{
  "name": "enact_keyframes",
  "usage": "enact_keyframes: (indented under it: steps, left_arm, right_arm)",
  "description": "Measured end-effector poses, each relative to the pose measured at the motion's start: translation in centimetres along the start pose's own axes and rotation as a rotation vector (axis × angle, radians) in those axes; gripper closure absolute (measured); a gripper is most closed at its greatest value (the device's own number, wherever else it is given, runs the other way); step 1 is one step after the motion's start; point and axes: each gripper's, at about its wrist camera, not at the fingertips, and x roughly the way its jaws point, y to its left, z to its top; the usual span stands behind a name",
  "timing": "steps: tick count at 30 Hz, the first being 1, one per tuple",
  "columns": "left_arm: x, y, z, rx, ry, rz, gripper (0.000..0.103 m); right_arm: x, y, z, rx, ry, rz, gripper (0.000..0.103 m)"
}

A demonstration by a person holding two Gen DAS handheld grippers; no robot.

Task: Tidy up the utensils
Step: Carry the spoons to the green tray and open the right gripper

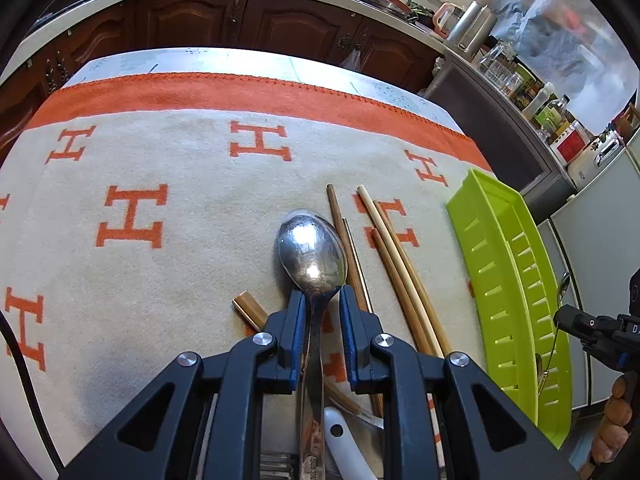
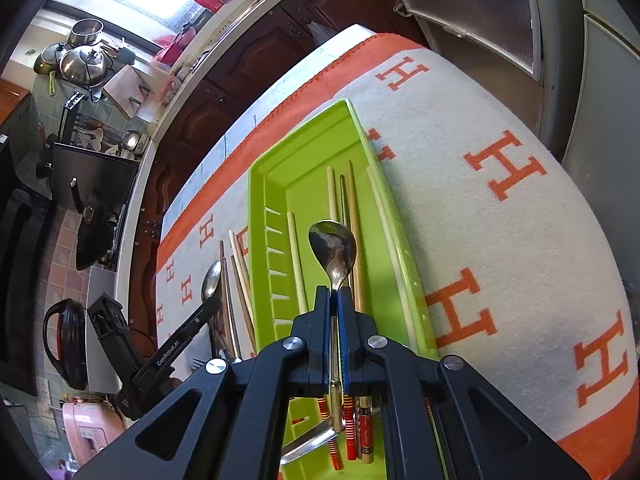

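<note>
Only the right wrist cam looks down into the green tray (image 2: pixel 280 176), where several chopsticks (image 2: pixel 331 196) lie lengthwise; from the left cam you just get the tray's slotted outer wall (image 1: pixel 516 276). The left cam is the one showing the loose chopsticks (image 1: pixel 400 264) on the H-pattern blanket (image 1: pixel 160 168), plus a white handle (image 1: pixel 340 436) and fork tines (image 1: pixel 276 462) under the gripper.

Right gripper (image 2: pixel 334 292) is clamped narrow on the neck of a small metal spoon (image 2: pixel 333 246), held over the tray's inside, bowl pointing forward.

Left gripper (image 1: pixel 322 294) is partly open, its blue pads either side of a big metal spoon (image 1: pixel 312 252)'s neck with small gaps showing, so not gripping as far as I can see. That spoon lies on the blanket with chopsticks crowding its right side and one poking out under the left finger.
</note>
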Motion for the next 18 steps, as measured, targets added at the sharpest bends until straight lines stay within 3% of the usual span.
enact_keyframes:
  steps: [7,14,18]
  left_arm:
    - [0.6,-2.2,0.2,0.104,0.019,0.091,0.094]
    - [0.0,-1.5,0.2,0.032,0.011,0.089,0.098]
    - [-0.9,-1.1,0.1,0.001,-0.004,0.084,0.098]
  right_arm:
    - [0.6,0.4,-0.4,-0.014,0.01,-0.01,0.099]
    - [1.3,0.4,-0.3,-0.01,0.043,-0.026,0.098]
    - [2.1,0.0,-0.4,0.022,0.067,-0.012,0.083]
